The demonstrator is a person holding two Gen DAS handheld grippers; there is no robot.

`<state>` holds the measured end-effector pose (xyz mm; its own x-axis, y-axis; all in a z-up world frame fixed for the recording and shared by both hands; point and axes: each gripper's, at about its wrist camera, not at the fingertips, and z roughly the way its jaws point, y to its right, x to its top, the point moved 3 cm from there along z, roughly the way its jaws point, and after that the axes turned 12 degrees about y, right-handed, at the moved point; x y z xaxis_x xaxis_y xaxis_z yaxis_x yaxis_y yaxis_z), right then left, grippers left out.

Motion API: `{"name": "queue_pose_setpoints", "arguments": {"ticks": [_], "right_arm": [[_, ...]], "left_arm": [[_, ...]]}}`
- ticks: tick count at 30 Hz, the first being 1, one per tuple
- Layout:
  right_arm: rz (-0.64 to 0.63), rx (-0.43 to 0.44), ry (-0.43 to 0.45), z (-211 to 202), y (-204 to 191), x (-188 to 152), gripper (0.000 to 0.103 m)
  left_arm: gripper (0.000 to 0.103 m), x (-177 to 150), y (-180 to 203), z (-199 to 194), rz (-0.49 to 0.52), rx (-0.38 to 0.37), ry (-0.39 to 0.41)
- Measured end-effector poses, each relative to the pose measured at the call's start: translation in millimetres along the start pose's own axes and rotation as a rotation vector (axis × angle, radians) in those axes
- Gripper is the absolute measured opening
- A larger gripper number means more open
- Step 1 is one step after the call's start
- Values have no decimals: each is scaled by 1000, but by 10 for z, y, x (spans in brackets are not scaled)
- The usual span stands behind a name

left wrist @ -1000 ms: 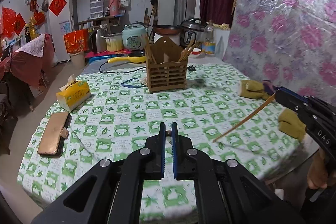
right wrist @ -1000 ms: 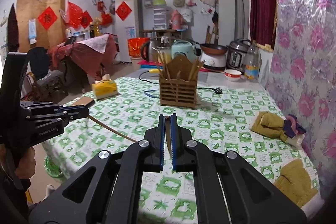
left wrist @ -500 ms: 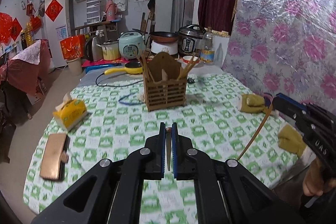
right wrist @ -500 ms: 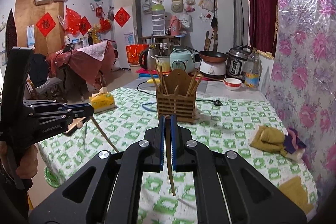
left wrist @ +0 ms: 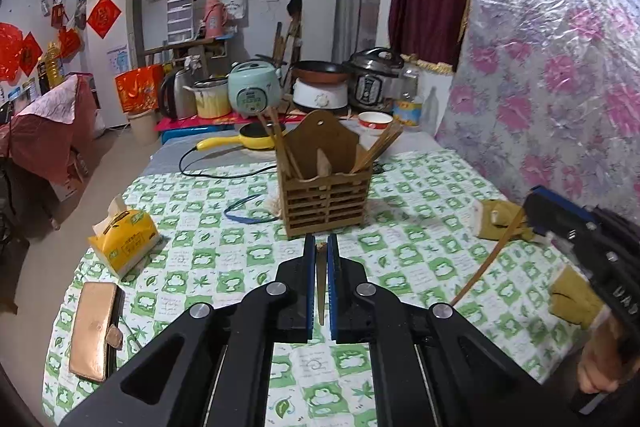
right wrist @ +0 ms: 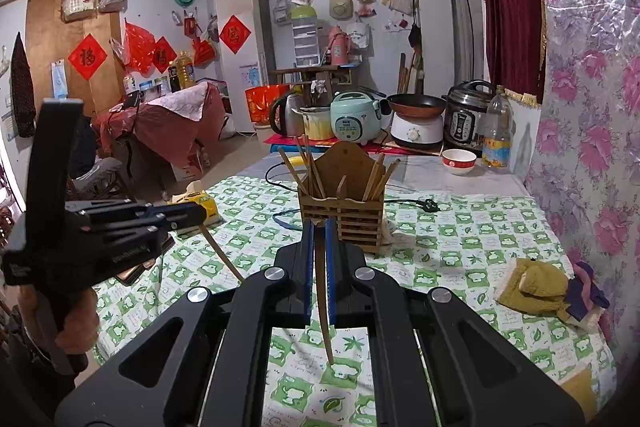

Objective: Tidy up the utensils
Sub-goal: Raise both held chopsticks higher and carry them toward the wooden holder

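A slatted wooden utensil holder point(left wrist: 326, 195) stands mid-table with several chopsticks leaning in its compartments. My left gripper point(left wrist: 320, 241) hovers just in front of it, shut on a brown chopstick point(left wrist: 321, 287) that hangs down between the blue pads. In the right wrist view my right gripper point(right wrist: 319, 225) is likewise shut on a second chopstick point(right wrist: 323, 299), its tip low over the cloth, with the holder point(right wrist: 344, 215) close ahead. Each view also catches the other gripper from the side: the right one point(left wrist: 534, 207) with its slanting chopstick point(left wrist: 488, 263), the left one point(right wrist: 200, 213) with its chopstick point(right wrist: 222, 253).
The table point(left wrist: 420, 187) has a green-and-white checked cloth. On it lie a yellow tissue pack point(left wrist: 124, 239), a brown wallet point(left wrist: 94, 331), a blue band point(left wrist: 248, 215), a black cable point(left wrist: 224, 175) and yellow gloves point(left wrist: 500, 219) at the right. Cookers, a pan and a bowl point(right wrist: 459, 161) line the far end.
Both grippers have moved toward the holder and risen slightly, each keeping its chopstick. The chopsticks have left the cloth and now hang more steeply.
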<state>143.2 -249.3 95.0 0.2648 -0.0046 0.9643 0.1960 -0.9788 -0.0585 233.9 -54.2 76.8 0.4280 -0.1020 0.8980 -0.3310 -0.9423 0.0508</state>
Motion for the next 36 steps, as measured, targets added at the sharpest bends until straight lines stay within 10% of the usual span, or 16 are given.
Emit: {"name": "queue_pose_setpoints", "arguments": {"ticks": [17,36], "right_arm": [[2,8,8,-73,-121,-18,7],[8,18,137,-1058,-273,41,7]], "left_arm": [[6,-120,-35,-276,15,48,35],[6,-165,301,-1323,41,48,158]]}}
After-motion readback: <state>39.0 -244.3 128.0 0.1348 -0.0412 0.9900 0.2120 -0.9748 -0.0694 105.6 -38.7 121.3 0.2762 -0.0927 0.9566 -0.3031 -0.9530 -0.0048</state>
